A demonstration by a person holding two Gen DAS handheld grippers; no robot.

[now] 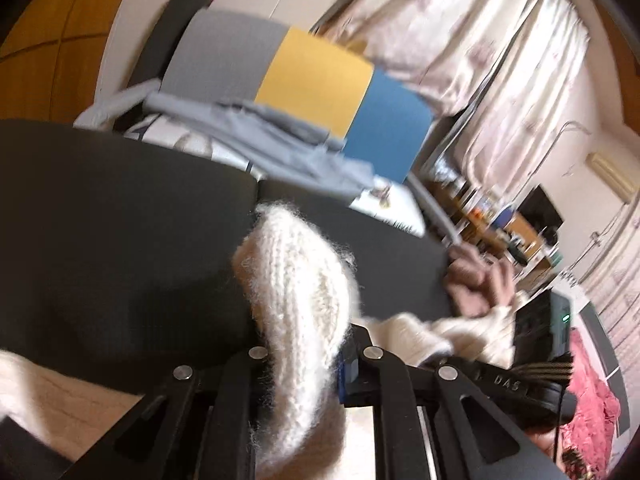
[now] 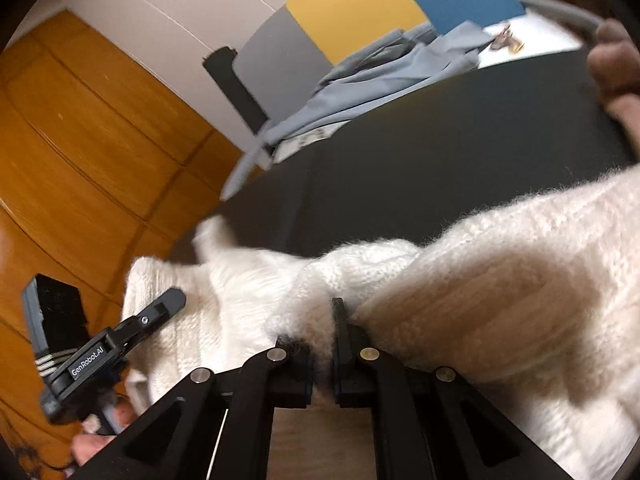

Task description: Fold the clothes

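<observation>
Behind the white sweater (image 2: 500,280), grey clothes (image 2: 372,92) crowd the black table (image 2: 440,152)

left wrist — looks down along its fingers, close over the white sweater (image 1: 296,288) and dark table (image 1: 120,208) | right wrist — same downward tilt, equally close | shared — sweater, table, grey cloth (image 1: 280,140), colour panels (image 1: 316,80)

The left gripper (image 1: 308,344) points downward, its jaws pinched tight on a fold of the white fuzzy knit sweater (image 1: 296,280). The right gripper (image 2: 322,344) is likewise angled down and clamped on the sweater's bunched edge. A hand (image 2: 100,440) grips the left gripper's handle below.
</observation>
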